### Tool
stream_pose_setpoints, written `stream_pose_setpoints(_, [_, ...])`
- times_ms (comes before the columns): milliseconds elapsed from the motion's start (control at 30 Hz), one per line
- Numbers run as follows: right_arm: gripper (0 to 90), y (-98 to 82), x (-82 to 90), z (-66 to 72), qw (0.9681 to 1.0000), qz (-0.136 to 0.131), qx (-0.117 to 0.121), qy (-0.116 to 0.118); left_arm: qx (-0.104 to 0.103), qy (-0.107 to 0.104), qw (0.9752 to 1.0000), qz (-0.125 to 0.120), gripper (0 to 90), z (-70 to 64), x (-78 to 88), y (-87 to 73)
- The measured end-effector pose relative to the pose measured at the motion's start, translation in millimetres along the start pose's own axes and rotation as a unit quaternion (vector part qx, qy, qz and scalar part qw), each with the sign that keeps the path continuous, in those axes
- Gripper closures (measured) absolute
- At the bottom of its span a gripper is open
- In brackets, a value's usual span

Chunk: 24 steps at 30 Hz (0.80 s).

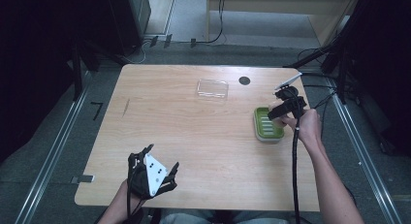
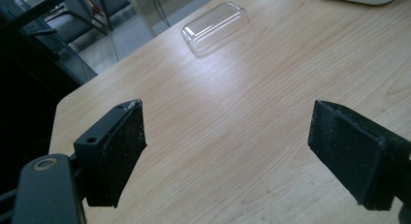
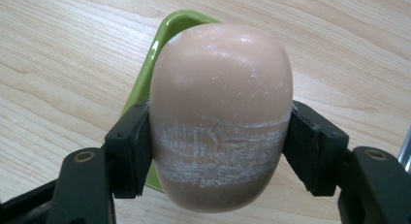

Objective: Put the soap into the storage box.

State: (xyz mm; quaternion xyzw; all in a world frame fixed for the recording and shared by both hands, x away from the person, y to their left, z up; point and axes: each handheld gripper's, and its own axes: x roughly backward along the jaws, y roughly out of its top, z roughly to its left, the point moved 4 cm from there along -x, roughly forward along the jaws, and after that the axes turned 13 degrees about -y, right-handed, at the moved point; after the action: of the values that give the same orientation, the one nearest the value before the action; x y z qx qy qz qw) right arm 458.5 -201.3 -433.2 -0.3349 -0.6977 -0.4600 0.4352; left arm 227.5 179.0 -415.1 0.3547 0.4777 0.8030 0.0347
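At the left, our left tongs (image 1: 160,167) rest spread and empty near the counter (image 1: 194,141) edge, out of the way. Mid-counter lies a clear lid (image 1: 212,88), off so the dish stays open. At the right, our right tongs (image 3: 218,141) clamp a peach soap bar (image 3: 220,112) by its sides, over the green soap dish (image 1: 266,128), likely to lower it in
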Motion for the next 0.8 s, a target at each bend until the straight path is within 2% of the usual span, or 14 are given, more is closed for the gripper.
stream_pose_setpoints(367, [33.6, 2.7, -1.5, 7.7, 0.9999, -0.009, -0.010, 0.011, -0.001, 0.001, 1.0000, -0.001, 14.1, 0.0, 0.2, 0.0])
stream_pose_setpoints(600, [33.7, 3.1, -5.3, 12.1, 0.9994, -0.005, -0.028, 0.017, -0.001, 0.001, 1.0000, -0.001, 14.1, 0.0, 0.2, -0.1])
stream_pose_setpoints(800, [33.7, 2.8, -7.9, 12.3, 0.9991, -0.001, -0.041, 0.013, -0.001, 0.001, 1.0000, -0.002, 14.1, 0.2, 0.5, -0.1])
